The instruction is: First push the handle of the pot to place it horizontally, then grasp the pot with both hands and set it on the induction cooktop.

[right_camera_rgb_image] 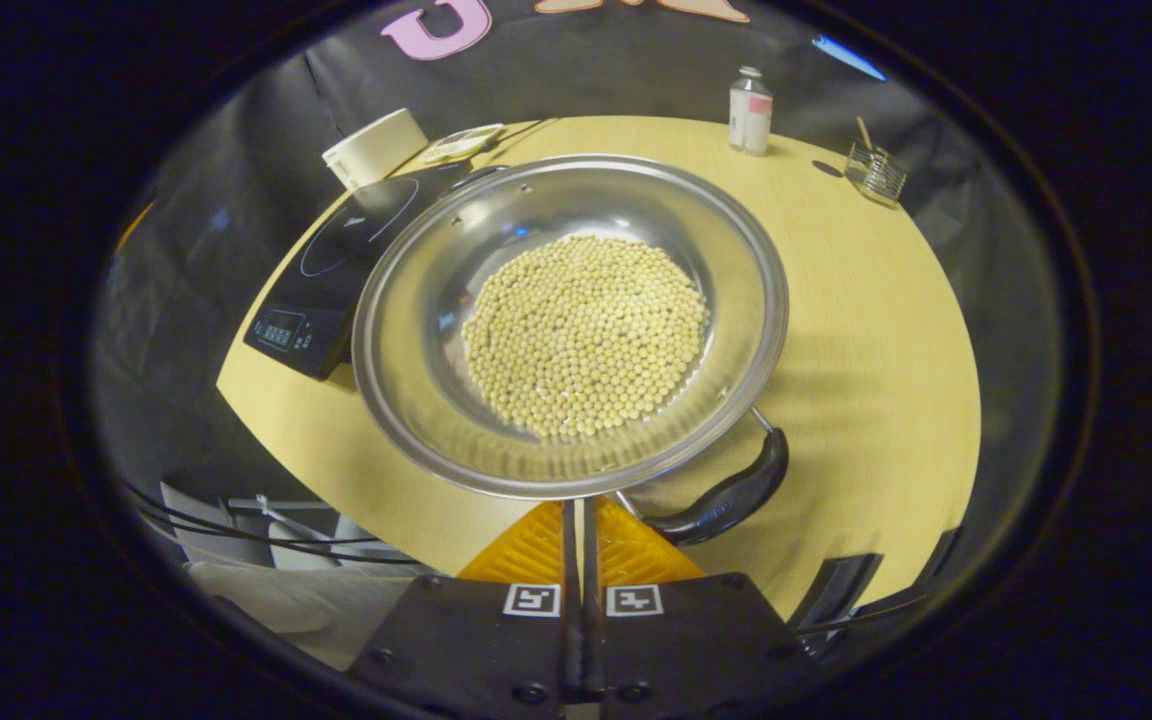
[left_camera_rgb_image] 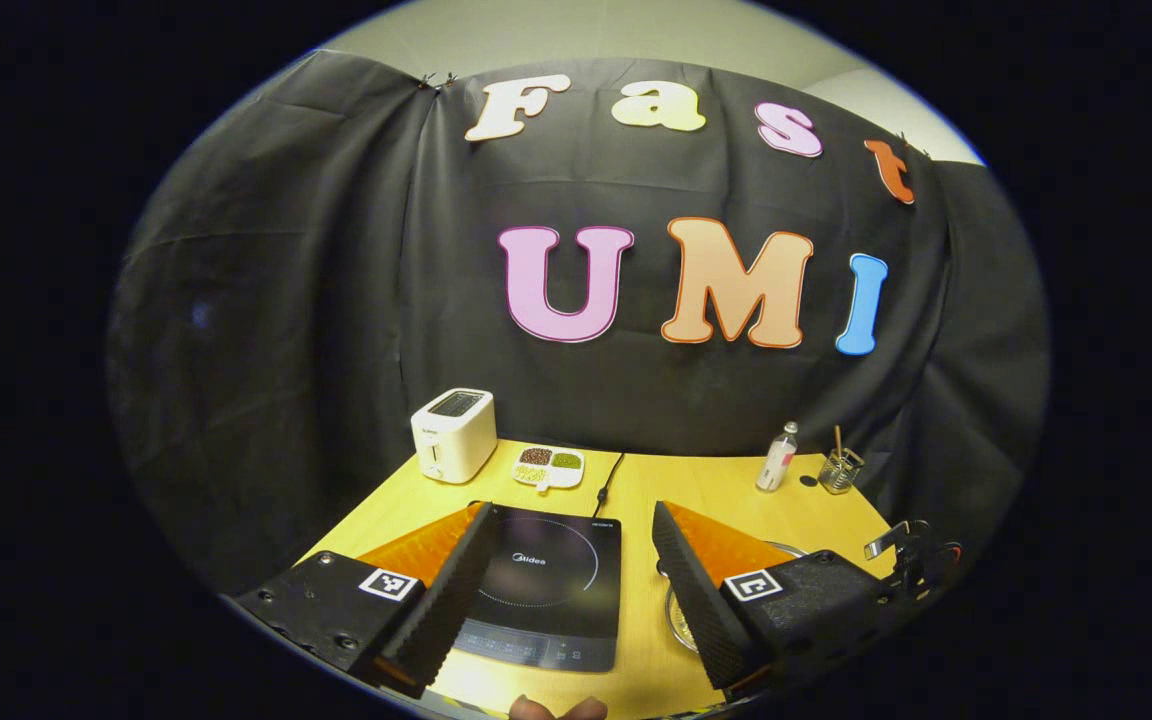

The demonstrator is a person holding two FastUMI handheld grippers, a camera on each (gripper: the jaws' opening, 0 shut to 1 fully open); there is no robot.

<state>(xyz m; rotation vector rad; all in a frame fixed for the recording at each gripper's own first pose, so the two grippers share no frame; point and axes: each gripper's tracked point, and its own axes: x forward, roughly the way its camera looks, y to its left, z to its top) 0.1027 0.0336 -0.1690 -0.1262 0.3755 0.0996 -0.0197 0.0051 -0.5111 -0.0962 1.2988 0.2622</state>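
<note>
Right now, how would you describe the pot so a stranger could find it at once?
On the yellow wooden table, look just right of the black induction cooktop. The pot is a wide, shiny steel bowl with a black loop handle, the one vessel holding pale round beans.

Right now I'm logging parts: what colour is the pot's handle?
Black, glossy handle; clearest in the right gripper view.

A staged kitchen set inside a recording booth: a black cloth backdrop point(left_camera_rgb_image: 286, 300) hangs behind a wooden table point(left_camera_rgb_image: 706, 490) laid with an induction cooktop point(left_camera_rgb_image: 546, 590), a white toaster point(left_camera_rgb_image: 453, 433), a divided dish of beans point(left_camera_rgb_image: 548, 466) and a small bottle point(left_camera_rgb_image: 778, 457).
</note>
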